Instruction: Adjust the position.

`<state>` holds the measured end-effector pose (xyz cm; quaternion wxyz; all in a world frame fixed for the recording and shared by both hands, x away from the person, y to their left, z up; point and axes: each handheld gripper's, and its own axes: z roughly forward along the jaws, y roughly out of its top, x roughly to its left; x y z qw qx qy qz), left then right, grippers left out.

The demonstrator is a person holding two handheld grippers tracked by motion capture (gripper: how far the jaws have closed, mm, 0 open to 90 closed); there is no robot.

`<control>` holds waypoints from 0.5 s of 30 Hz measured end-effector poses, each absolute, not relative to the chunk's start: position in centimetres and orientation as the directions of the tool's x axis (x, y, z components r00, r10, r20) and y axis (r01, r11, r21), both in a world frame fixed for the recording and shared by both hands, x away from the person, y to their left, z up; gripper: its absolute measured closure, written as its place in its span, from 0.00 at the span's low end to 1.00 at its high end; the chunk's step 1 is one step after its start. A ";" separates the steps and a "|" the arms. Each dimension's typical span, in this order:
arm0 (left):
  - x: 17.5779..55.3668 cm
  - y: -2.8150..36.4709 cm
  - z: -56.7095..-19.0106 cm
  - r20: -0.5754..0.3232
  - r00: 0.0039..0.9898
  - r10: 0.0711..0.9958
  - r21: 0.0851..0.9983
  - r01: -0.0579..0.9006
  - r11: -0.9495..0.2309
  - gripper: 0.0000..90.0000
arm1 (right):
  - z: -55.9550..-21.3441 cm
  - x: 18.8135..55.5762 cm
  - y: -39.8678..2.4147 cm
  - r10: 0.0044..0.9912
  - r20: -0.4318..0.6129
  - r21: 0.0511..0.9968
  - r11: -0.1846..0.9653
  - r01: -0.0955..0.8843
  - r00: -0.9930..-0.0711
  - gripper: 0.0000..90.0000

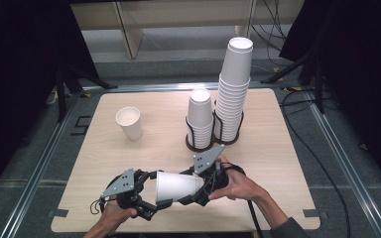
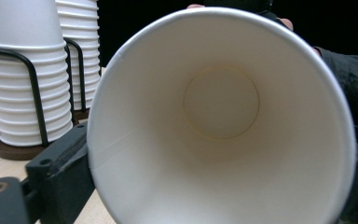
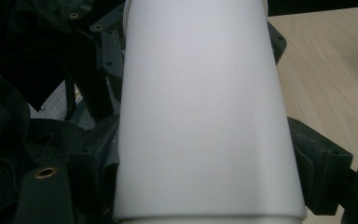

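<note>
The cup (image 1: 177,186) lies sideways in the air over the table's (image 1: 278,163) near edge, passed between the 2 grippers. The right gripper (image 1: 192,197) clasps its narrow base end, a jaw on each side of the wall in its own view. The left gripper (image 1: 152,198) sits at the rim, mouth toward its camera; whether its pads press I cannot tell. Best to keep the right's hold firm but gentle, so the wall does not buckle. Beyond stand 2 stacks (image 1: 200,118) in racks and 1 upright cup (image 1: 129,122), well apart, nothing obstructing.
</note>
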<state>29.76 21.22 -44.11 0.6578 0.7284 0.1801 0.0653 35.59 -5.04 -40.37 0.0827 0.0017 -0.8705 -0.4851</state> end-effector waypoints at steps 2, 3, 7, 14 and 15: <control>29.8 21.3 -44.0 -0.137 0.927 0.348 0.983 0.171 -0.070 0.09 | -40.5 35.7 -5.1 -0.086 0.160 0.848 0.522 0.093 -0.983 0.26; 29.7 21.2 -44.0 -0.139 0.929 0.342 0.983 0.171 -0.063 0.09 | -40.5 35.7 -5.1 -0.089 0.158 0.848 0.522 0.089 -0.983 0.26; 29.6 21.2 -43.8 -0.114 0.933 0.342 0.984 0.153 -0.090 0.13 | -40.6 35.7 -5.2 -0.077 0.175 0.835 0.539 0.107 -0.981 0.25; 29.4 21.1 -43.6 -0.073 0.935 0.346 0.983 0.126 -0.133 0.16 | -40.5 35.6 -5.3 -0.038 0.155 0.807 0.581 0.104 -0.987 0.18; 29.4 21.2 -43.5 -0.071 0.934 0.351 0.982 0.128 -0.142 0.16 | -40.4 35.5 -5.3 -0.026 0.154 0.799 0.591 0.109 -0.988 0.18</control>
